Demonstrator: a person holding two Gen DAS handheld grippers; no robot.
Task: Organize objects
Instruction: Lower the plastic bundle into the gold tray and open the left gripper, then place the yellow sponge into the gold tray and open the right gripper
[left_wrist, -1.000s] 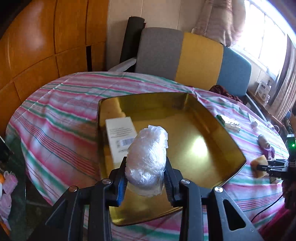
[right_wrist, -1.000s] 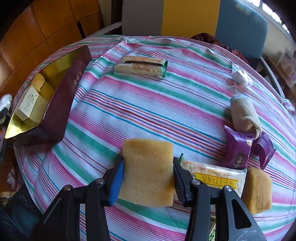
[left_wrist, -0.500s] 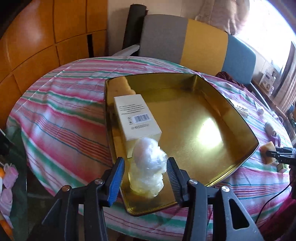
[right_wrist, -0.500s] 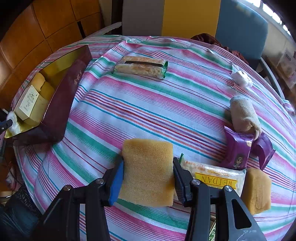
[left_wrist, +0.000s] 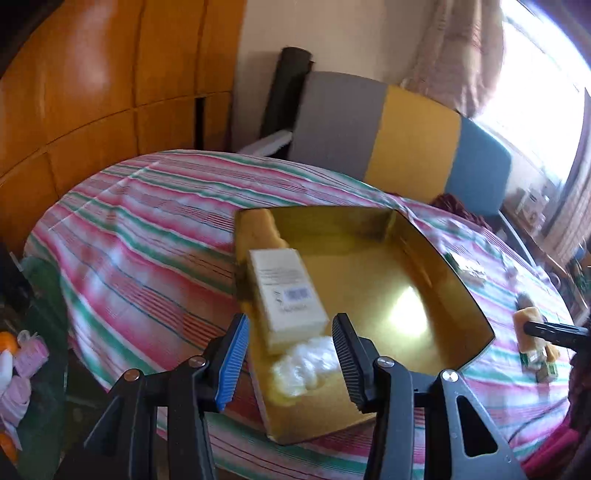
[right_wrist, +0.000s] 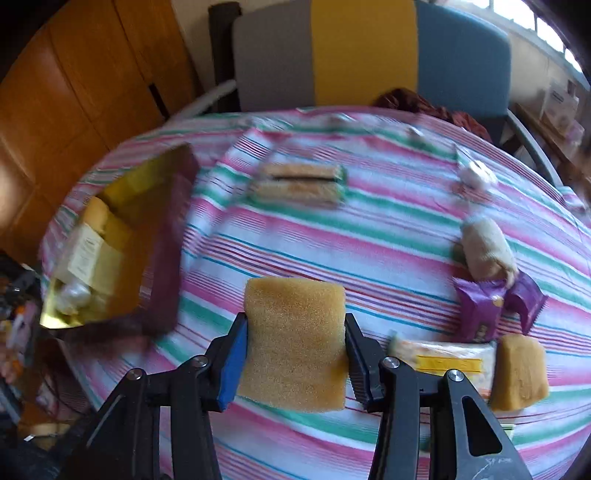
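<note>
The left gripper (left_wrist: 290, 356) now stands open, having let go of the crumpled white plastic bundle (left_wrist: 308, 363), which lies in the shallow gold tray (left_wrist: 424, 258) beside a cream box (left_wrist: 286, 293): that item is stowed. The right gripper (right_wrist: 293, 352) clamps a yellow sponge block (right_wrist: 295, 343), probably next for the tray.

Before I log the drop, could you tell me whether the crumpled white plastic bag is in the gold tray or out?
In: the crumpled white plastic bag lies on the gold tray's floor beside the white box.
</note>
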